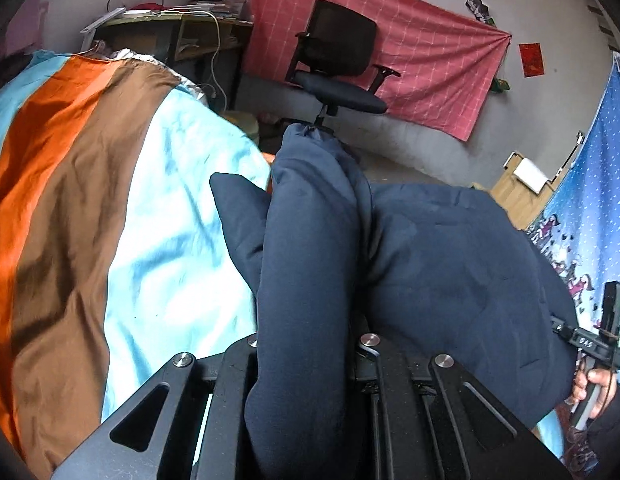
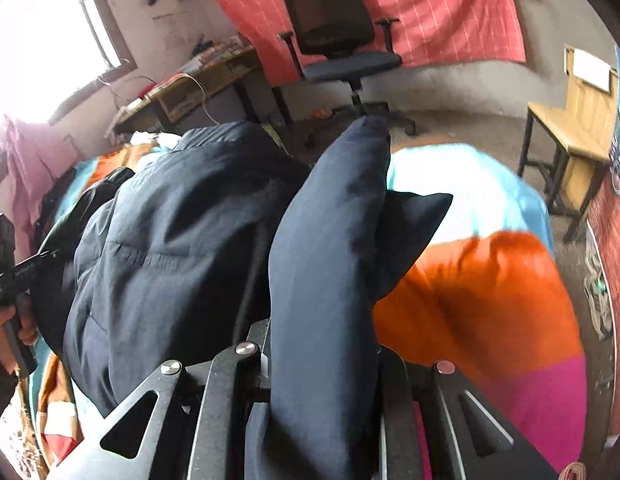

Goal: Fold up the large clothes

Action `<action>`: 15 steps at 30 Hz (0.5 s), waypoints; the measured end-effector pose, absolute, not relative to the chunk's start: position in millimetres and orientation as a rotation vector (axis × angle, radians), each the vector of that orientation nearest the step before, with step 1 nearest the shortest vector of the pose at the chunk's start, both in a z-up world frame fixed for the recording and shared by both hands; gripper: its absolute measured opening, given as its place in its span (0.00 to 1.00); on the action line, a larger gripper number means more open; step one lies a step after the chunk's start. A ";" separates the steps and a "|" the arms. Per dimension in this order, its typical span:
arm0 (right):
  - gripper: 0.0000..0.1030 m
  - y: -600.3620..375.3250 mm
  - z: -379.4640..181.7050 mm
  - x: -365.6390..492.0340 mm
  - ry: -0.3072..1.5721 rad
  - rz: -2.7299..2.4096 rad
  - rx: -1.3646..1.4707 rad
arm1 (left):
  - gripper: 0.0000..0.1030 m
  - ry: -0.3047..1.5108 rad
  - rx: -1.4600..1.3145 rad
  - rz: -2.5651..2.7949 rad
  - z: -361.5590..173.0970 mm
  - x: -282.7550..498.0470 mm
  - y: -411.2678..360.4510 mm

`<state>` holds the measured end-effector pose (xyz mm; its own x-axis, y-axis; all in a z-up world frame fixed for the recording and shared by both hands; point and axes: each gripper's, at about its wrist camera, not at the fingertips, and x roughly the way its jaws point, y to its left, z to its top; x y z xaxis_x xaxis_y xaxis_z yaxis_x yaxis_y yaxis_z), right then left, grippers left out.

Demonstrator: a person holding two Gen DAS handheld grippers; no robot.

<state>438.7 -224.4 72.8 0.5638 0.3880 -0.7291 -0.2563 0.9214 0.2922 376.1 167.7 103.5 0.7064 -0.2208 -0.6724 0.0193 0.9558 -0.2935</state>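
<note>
A large navy padded jacket (image 1: 450, 264) lies on a striped bedspread (image 1: 89, 184). My left gripper (image 1: 305, 344) is shut on a thick fold of the jacket, which bulges up between its jaws and hides the fingertips. My right gripper (image 2: 322, 356) is shut on another fold of the same jacket (image 2: 169, 240) in the right wrist view, and its fingertips are hidden too. The jacket's body hangs between the two grippers, raised off the bedspread (image 2: 490, 288). The other gripper and its hand show at the right edge of the left wrist view (image 1: 598, 344) and at the left edge of the right wrist view (image 2: 9, 276).
A black office chair (image 1: 338, 60) stands beyond the bed before a red cloth on the wall. A cluttered desk (image 1: 177, 28) is at the far left. A wooden chair (image 2: 570, 128) stands at the right. A blue patterned curtain (image 1: 598, 200) hangs at the right.
</note>
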 end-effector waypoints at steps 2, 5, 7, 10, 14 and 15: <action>0.18 -229.1 66.3 438.6 0.894 0.359 0.188 | 0.15 0.798 -0.269 -0.109 98.4 377.2 168.3; 0.26 -233.2 61.4 442.1 0.914 0.318 0.187 | 0.28 0.834 -0.236 -0.055 95.8 379.0 165.4; 0.33 -231.9 60.0 442.1 0.925 0.276 0.155 | 0.38 0.861 -0.229 -0.011 94.7 380.7 163.6; 0.51 -235.8 55.1 442.1 0.944 0.216 0.165 | 0.62 0.894 -0.262 0.032 88.4 377.8 168.3; 0.83 -245.0 60.1 430.9 0.892 0.123 0.155 | 0.74 0.879 -0.236 0.128 90.1 364.9 169.1; 0.85 -246.3 63.3 425.7 0.875 0.108 0.141 | 0.76 0.858 -0.221 0.139 93.5 360.0 167.5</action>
<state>425.7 -246.3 63.3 0.6365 0.1520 -0.7562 -0.0364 0.9852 0.1673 360.0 167.5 93.5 0.6468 0.0325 -0.7620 -0.2095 0.9682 -0.1365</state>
